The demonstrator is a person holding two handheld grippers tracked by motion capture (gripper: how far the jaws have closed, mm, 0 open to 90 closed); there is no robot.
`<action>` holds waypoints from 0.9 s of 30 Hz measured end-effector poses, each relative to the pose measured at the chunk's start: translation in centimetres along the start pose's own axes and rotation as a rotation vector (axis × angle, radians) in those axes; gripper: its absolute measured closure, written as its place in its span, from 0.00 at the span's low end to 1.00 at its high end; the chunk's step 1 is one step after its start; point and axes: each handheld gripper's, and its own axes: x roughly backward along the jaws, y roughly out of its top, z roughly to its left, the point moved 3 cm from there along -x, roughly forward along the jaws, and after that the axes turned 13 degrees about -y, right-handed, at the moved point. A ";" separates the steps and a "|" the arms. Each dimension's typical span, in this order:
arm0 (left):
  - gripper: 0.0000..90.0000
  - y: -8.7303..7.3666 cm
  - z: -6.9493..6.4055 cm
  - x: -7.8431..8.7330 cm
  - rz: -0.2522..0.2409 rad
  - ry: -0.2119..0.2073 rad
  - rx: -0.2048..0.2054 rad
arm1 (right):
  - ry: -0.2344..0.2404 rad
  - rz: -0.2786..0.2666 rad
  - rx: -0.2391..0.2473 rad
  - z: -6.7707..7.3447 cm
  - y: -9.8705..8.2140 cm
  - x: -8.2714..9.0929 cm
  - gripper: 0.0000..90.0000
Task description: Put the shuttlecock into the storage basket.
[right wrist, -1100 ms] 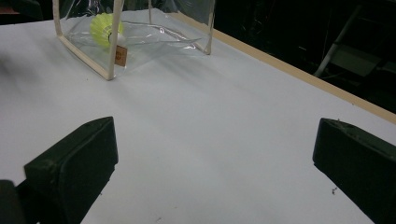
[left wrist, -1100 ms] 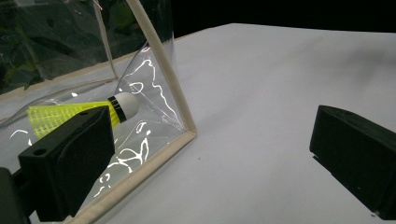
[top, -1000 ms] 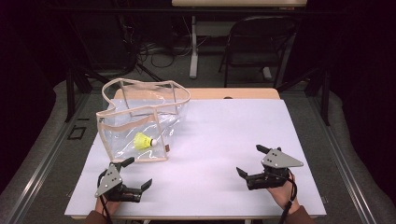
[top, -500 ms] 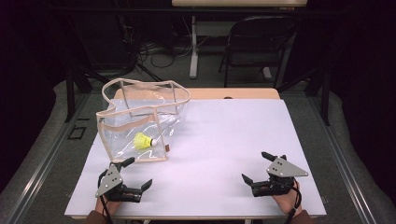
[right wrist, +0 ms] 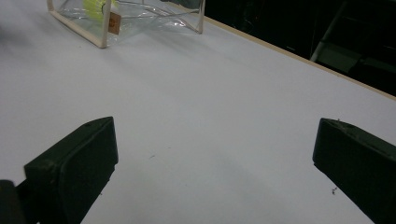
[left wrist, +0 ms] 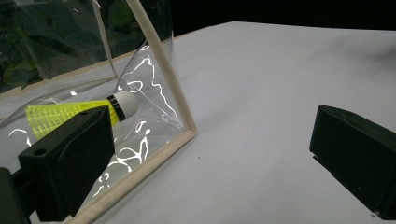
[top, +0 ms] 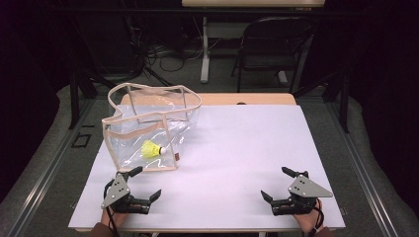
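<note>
Counter (top: 237, 148), white-topped, fills the middle of the high view; a clear bag (top: 148, 128) with tan trim sits on its far left part, and a yellow shuttlecock (top: 152, 149) lies inside it. The left claw (top: 147, 183) rests at the near left edge, just short of the bag, jaws spread and empty. The right claw (top: 279, 183) rests at the near right edge, well apart from the bag, also spread and empty.

In the left gripper view, the shuttlecock (left wrist: 79, 112) lies behind the bag's clear wall (left wrist: 144, 88), white cork toward the trimmed corner, the jaws wide apart on either side.

In the right gripper view, the jaws stand wide over bare counter (right wrist: 210, 93), with the bag (right wrist: 126, 14) far off at the top left.
</note>
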 end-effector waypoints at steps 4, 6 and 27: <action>0.00 0.0 0.0 0.0 0.000 -0.001 0.000 | 0.002 -0.004 0.014 0.2 -0.4 0.3 0.00; 0.00 0.0 0.0 0.0 -0.001 -0.002 0.001 | 0.002 -0.002 0.023 0.3 -0.6 0.4 0.00; 0.00 0.0 -0.1 -0.1 0.007 -0.007 -0.010 | -0.024 -0.035 0.062 0.7 -1.9 1.7 0.00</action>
